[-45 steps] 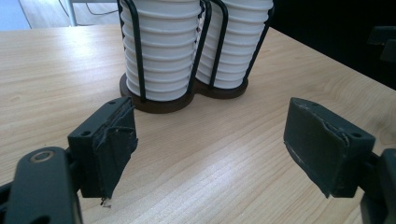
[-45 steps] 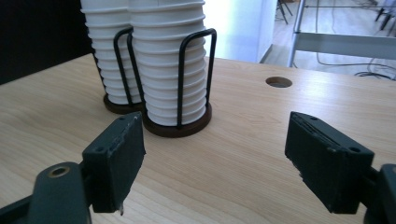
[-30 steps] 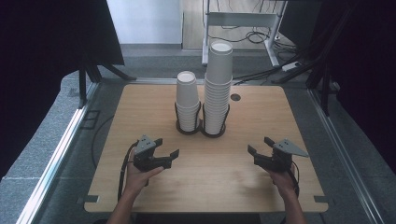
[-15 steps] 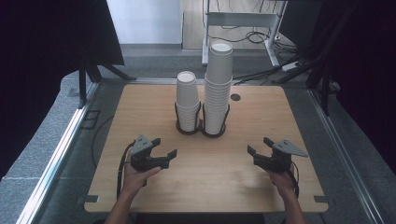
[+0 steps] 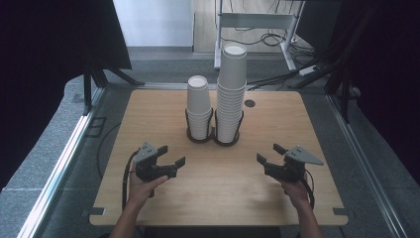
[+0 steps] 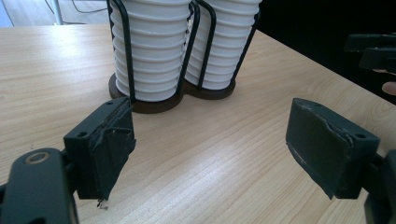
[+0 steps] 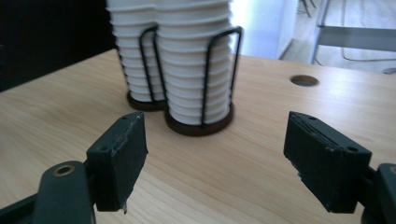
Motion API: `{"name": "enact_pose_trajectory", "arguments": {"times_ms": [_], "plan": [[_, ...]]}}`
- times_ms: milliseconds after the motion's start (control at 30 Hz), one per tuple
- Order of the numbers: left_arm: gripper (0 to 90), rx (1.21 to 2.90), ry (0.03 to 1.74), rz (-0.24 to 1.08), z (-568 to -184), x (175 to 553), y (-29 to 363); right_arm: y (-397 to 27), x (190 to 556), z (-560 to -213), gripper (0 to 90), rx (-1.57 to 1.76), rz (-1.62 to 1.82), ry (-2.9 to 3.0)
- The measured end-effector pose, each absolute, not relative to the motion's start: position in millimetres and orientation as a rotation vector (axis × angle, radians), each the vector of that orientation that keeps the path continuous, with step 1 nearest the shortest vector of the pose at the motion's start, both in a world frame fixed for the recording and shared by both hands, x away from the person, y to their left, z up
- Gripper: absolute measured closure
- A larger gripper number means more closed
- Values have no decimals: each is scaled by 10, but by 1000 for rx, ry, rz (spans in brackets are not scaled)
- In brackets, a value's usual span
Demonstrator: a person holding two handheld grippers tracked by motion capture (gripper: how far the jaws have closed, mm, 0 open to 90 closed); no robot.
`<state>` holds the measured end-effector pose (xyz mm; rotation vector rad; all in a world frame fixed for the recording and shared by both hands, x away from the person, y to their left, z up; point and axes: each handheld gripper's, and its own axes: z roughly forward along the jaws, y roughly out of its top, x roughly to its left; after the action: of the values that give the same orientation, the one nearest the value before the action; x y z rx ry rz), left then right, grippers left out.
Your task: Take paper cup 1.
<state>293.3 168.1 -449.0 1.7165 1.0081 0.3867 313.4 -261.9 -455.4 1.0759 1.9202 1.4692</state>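
Short cup stack [image 5: 199, 106] — white paper cups nested upright in a black wire holder [image 5: 200, 130], on the table's midline, nearer the far edge than the near one. Tall stack [image 5: 231, 91] — the same cups in a twin holder [image 5: 229, 135] touching the first on its right; it rises well above the short one.

Left gripper [image 5: 171, 158] — held in the person's left hand [image 5: 141, 186] near the table's near-left corner, aimed toward the holders, well apart from them. Jaws spread with only bare wood between them, grasping nothing; they have just been opening. The left gripper view looks along them at the short stack's base.

Right gripper [image 5: 270, 153] — in the right hand [image 5: 295, 191] near the near-right corner, mirrored to the left one, jaws wide apart and empty.

Table [image 5: 148, 114] — pale wood, with a round hole [image 5: 249, 103] by the far edge, right of the tall stack.
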Motion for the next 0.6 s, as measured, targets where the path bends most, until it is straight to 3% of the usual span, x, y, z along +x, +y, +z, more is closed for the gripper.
{"name": "enact_pose_trajectory", "arguments": {"times_ms": [367, 467, 600], "plan": [[157, 1730, 996, 383, -4451, 2972, 1648, -2362, 3235, -4439, 229, 995, 1515, 1969], [157, 1680, 979, 304, -4344, 3030, 1655, -2291, 3261, -4415, 233, 966, 1509, 1992], [154, 1686, 952, 328, -4176, 3087, 1623, -2221, 3298, -4386, 240, 953, 1519, 2001]]}}
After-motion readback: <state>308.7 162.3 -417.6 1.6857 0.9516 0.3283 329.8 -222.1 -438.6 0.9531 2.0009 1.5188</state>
